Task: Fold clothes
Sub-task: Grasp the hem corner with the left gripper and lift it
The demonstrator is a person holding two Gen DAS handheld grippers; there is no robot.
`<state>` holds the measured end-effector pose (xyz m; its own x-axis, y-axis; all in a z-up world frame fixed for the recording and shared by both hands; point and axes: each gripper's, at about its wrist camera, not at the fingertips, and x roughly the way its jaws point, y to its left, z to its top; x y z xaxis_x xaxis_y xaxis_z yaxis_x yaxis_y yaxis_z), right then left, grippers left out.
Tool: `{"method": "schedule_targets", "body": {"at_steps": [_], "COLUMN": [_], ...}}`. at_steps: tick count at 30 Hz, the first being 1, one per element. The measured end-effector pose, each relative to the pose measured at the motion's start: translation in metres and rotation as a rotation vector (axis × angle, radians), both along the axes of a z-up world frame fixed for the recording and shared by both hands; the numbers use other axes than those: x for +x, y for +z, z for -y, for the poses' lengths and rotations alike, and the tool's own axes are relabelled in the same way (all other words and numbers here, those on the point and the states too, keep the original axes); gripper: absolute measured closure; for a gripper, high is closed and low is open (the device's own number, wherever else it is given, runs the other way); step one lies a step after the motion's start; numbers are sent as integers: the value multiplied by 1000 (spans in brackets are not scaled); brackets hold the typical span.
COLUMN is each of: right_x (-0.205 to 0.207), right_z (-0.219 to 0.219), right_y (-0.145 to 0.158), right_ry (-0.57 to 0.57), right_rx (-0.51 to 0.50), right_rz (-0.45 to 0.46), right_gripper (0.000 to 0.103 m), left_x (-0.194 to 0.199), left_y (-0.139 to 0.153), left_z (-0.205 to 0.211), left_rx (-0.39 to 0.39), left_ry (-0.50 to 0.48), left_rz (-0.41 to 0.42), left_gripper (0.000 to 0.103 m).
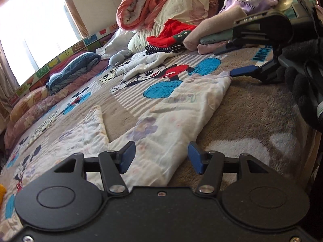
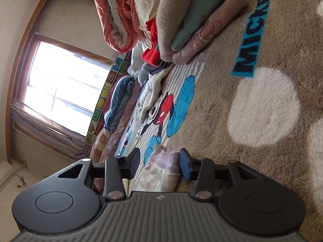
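A white garment with pale floral print lies flat on the Mickey Mouse blanket. My left gripper hovers open over its near end, and cloth shows below the gap without touching either pad. My right gripper comes in from the right, rolled on its side, its lower blue finger at the garment's far corner. In the right wrist view that corner sits between the spread fingers of the right gripper, beside one pad and clear of the other, so it is open.
Folded clothes are stacked at the back, with a red garment and a rolled orange quilt behind. A blue bundle lies along the left edge under the window. A gloved hand holds the right gripper.
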<state>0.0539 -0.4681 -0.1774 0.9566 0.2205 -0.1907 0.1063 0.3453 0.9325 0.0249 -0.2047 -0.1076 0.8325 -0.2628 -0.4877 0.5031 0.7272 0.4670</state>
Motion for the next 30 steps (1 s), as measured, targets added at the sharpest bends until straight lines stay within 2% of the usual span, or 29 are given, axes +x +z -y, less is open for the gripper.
{"method": "schedule_targets", "body": {"at_steps": [2,8,14,20,23,25,26,27,28,29,30], "right_x": [-5,-18,-28,-32,-33,-33,-33,-33,-34,-35,-35], "right_z": [10,39,65,83,85,85,85,85,84,82,81], "right_y": [0,-2,-1,-13,-16,-19,-20,-20,-20,-20,-19], "right_ry": [-17,-77,-130,-165,-164,-165,-168,-169,-169,-170,-167], "right_rx": [63,169,173,254,267,271,273,270,264,259,254], "right_rz": [31,75,73,92,97,98,99,101,104,107,112], "right_gripper": [40,33,28,29,29,29,29,29,29,28,28], "left_x": [-1,-2,10,20,33,43,47,54,62,65,67], "left_y": [-5,-19,-24,-36,-36,-33,-30,-25,-20,-11,-2], "left_z": [17,61,94,128,141,145,145,142,139,131,122], "left_rx": [80,253,352,474,504,498,474,431,384,327,269], "left_ry": [-32,-106,-137,-152,-121,-100,-89,-69,-48,-27,-6], "left_rz": [37,116,166,218,212,189,171,128,84,65,50], "left_gripper": [46,46,45,46,46,46,52,74,87,93,94]}}
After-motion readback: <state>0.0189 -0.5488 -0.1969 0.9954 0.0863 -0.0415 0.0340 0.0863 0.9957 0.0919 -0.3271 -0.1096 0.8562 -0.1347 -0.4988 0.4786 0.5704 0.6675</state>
